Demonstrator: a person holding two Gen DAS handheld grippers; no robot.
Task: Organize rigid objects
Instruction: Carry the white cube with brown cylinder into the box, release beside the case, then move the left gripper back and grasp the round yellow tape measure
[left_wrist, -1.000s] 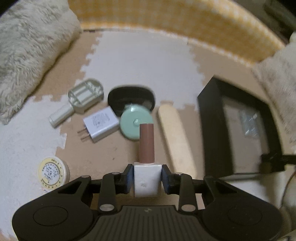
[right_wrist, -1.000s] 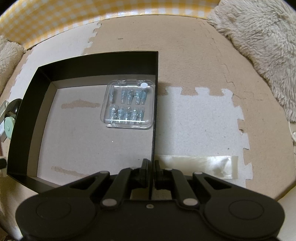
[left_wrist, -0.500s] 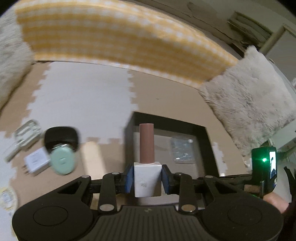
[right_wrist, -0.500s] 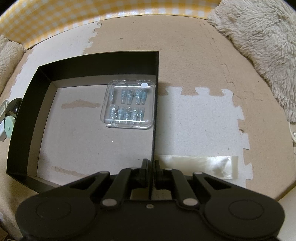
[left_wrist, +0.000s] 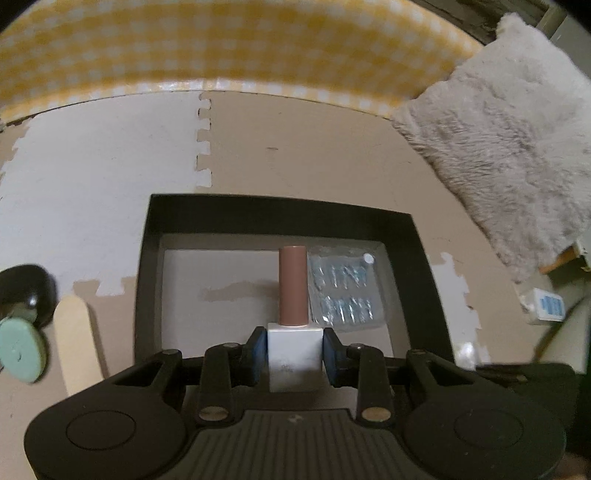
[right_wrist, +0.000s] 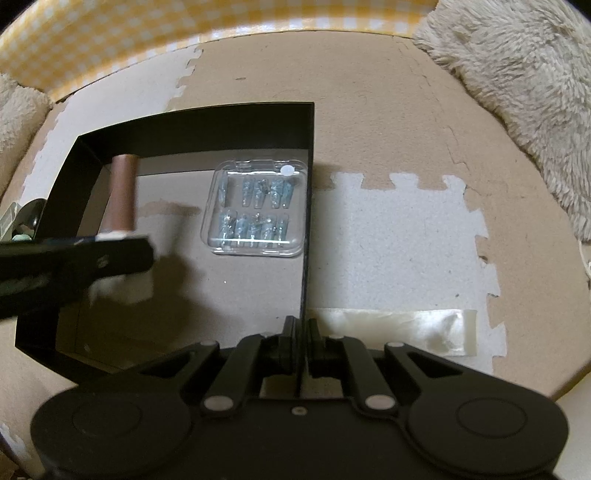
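The left gripper (left_wrist: 294, 350) has its blue-padded jaws closed on the square white base of a small bottle with a tall brown cylindrical cap (left_wrist: 293, 325), cap pointing forward, gripped squarely on two opposite faces. The right gripper (right_wrist: 300, 347) is pinched almost fully together on the thin right-hand wall of a shallow black open box with a grey card floor (right_wrist: 309, 206), steadying it on the foam puzzle mat (right_wrist: 399, 236).

From the right wrist view the bottle (right_wrist: 122, 206) hangs over the left half of the box, above its floor and not yet resting on it as far as I can judge. A clear plastic case of small blue pieces (right_wrist: 255, 208) lies inside the box against its right wall, apart from the bottle.

The step in hand looks like setting the bottle into the box. To do it well, lower it over the bare floor left of the clear case, keeping clear of the box's left wall and of the case, and part the jaws only once the base bears on the card. The tall cap makes it top-heavy, so laying it flat may be safer than standing it. The right grip should hold until the release.

Left of the box, on the mat, lie a pale wooden stick (left_wrist: 75, 339), a mint-green round disc (left_wrist: 22, 350) and a black glossy oval case (left_wrist: 26, 291).
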